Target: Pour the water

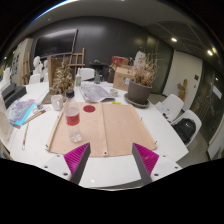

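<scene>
The gripper (112, 160) is spread wide and holds nothing; its two fingers with magenta pads (146, 158) hang above the near edge of a tan mat (112, 128) that lies on a white table (175, 140).

Taking the mat as the landmark, a clear cup (72, 117) with red liquid stands upright at its far left part, well beyond the left finger. Its long axis is vertical and its mouth looks up. It is transparent, and the red fills its lower half. A small red lid (89, 108) lies flat just beside it, on the far edge of the mat. A second, pale cup (58, 101) stands past the mat's far left corner. A potted plant (140, 90) stands beyond the far right corner. Chairs (185, 125) stand to the right of the table.
</scene>
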{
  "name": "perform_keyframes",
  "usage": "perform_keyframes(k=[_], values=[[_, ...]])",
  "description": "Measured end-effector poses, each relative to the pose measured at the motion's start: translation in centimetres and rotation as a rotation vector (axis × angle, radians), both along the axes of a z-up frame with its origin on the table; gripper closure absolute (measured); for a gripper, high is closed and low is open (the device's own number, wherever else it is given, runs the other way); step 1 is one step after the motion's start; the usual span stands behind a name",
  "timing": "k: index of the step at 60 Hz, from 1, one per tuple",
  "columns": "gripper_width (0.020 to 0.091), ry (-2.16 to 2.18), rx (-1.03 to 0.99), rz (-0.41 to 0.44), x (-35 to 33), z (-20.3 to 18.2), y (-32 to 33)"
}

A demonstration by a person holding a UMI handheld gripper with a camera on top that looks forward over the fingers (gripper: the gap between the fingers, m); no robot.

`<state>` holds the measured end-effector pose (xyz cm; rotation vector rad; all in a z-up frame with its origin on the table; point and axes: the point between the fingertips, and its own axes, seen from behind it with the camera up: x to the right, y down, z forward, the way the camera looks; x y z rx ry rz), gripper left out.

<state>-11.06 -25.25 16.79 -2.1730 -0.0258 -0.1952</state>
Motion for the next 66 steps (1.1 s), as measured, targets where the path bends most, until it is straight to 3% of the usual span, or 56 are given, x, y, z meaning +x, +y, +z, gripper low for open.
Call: perform_keyframes(k=[21, 39, 47, 52, 57, 66], values=[[0.0247, 0.136, 0.047, 0.127, -11.8, -5.8, 3.5], [0.0253, 0.161, 0.171, 0.111, -15.6, -8.4, 13.6], [0.0395, 0.131, 0.207, 0.097, -15.5, -9.5, 17.0], [0.0579, 0.138, 0.238, 0.092, -15.5, -9.2, 18.2], [0.0614, 0.144, 0.247, 0.088, -15.6, -9.2, 18.6], [0.0785, 0.139, 0.256, 0.099, -15.9, -8.8, 18.8]])
